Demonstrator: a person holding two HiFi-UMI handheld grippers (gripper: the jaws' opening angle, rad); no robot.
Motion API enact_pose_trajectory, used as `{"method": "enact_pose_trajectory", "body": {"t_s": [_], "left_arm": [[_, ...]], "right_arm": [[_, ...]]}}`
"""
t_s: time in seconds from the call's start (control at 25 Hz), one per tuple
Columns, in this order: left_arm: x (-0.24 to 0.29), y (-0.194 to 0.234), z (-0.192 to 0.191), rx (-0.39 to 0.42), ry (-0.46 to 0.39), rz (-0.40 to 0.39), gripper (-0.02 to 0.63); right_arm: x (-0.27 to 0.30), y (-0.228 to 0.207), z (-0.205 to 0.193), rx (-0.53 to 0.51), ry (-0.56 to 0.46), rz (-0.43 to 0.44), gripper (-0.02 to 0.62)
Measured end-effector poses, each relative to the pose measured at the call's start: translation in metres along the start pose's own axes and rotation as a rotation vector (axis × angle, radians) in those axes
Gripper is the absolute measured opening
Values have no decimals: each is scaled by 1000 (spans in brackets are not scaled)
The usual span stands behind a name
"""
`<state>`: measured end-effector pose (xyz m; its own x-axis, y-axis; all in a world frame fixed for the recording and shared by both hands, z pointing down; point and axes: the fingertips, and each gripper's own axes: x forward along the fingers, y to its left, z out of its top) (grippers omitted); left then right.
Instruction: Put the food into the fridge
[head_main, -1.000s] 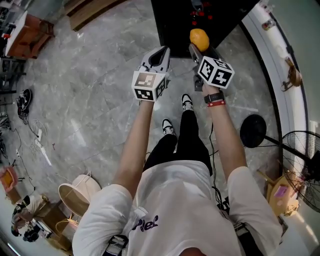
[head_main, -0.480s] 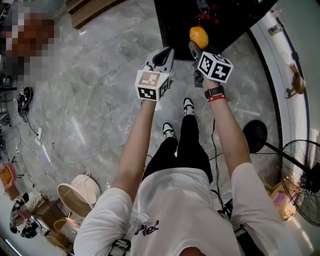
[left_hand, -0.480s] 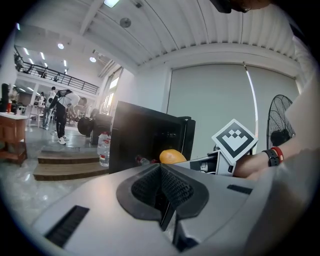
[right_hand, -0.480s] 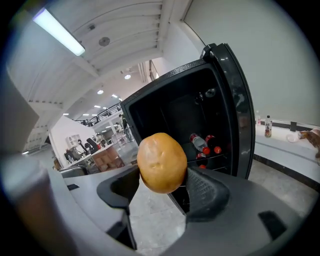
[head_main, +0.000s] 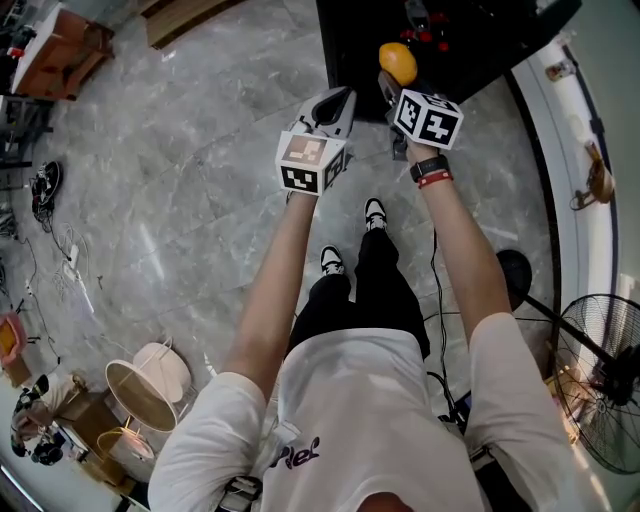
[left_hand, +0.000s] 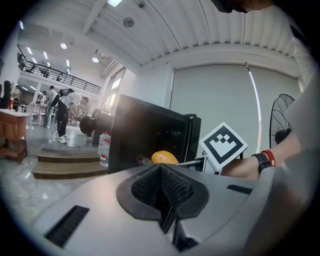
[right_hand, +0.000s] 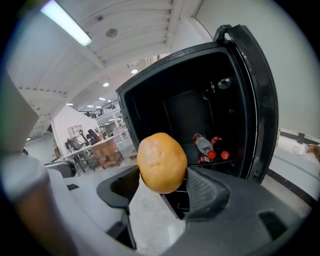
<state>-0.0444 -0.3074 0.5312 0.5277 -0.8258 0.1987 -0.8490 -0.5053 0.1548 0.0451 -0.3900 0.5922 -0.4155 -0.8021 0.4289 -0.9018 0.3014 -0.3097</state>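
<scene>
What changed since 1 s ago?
The left gripper and right gripper both moved forward toward the open fridge; the person stepped closer. Nothing was taken or let go. Unchanged: right jaws clamped on the orange fruit, left jaws shut and empty.

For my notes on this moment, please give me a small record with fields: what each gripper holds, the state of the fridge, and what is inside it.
Right gripper: shut on a round orange-yellow fruit
Left gripper: jaws together, nothing between them
Fridge: black fridge, door open, straight ahead of the held fruit
Inside the fridge: red-capped bottles, low in the compartment
Fruit in fridge: not yet, it is in front of the opening
</scene>
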Motion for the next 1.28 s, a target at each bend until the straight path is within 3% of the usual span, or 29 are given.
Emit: {"method": "enact_pose_trajectory", "body": {"t_s": [0.44,1.28], "left_arm": [[32,28,-14,-2,-26,29,18],[85,68,-40,11,-28,38,18]], "right_arm": [[52,-25,-10,-13,20,-7,304],[143,-71,-9,-134,58,-48,305]]}}
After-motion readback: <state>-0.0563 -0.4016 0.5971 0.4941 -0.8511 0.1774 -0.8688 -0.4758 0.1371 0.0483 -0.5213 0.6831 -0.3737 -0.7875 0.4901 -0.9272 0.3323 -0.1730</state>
